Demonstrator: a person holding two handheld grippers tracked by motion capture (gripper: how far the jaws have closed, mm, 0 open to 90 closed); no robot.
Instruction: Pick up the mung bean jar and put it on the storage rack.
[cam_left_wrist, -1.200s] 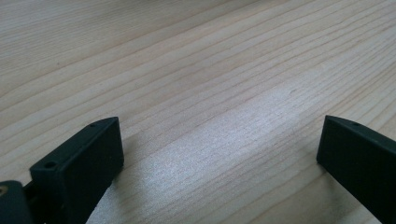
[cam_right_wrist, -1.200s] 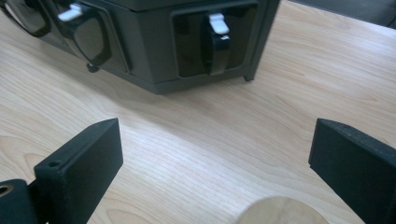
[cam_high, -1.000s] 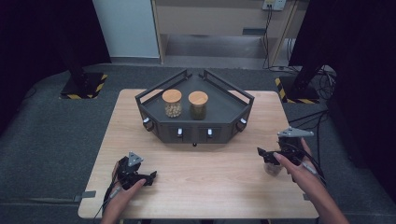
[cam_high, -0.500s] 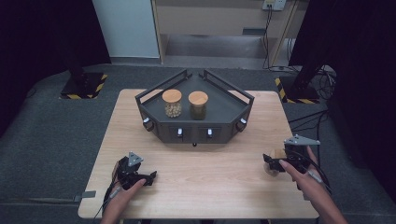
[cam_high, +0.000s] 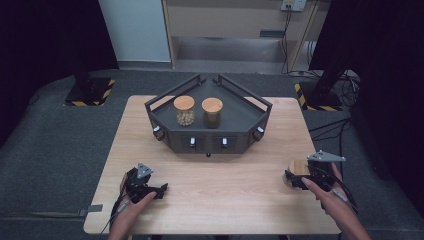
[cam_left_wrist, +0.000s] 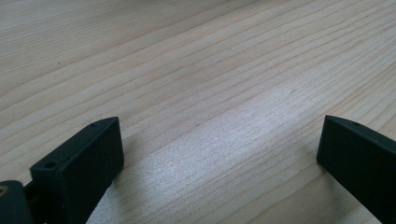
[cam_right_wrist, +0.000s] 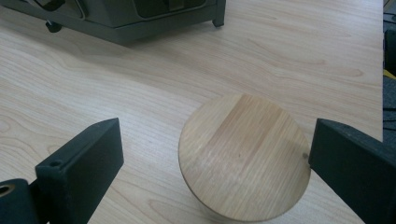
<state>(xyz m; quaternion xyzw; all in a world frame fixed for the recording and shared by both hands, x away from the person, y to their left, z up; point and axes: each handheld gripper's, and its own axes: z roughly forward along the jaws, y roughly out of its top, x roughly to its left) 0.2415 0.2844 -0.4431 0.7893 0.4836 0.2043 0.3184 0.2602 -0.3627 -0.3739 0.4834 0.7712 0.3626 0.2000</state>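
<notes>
A jar with a round wooden lid (cam_right_wrist: 243, 156) stands on the table near its right edge (cam_high: 298, 166). My right gripper (cam_right_wrist: 217, 126) is open around it: the left jaw stands well clear of the lid, and the right jaw sits right at its rim. In the high view the right gripper (cam_high: 295, 178) is low over the table by the jar. My left gripper (cam_high: 159, 190) rests near the front left, open (cam_left_wrist: 219, 140), with bare wood between its jaws.
A dark angular tray (cam_high: 250, 107) with small knobs on its front sits mid-table at the back. It holds two wooden-lidded jars, one pale-filled (cam_high: 184, 110) and one darker (cam_high: 212, 111). The tray's front corner (cam_right_wrist: 140, 23) lies ahead of the right gripper.
My right gripper has moved lower and toward the near right corner, and the wooden lid now shows at its jaws. The left gripper has stayed put.
</notes>
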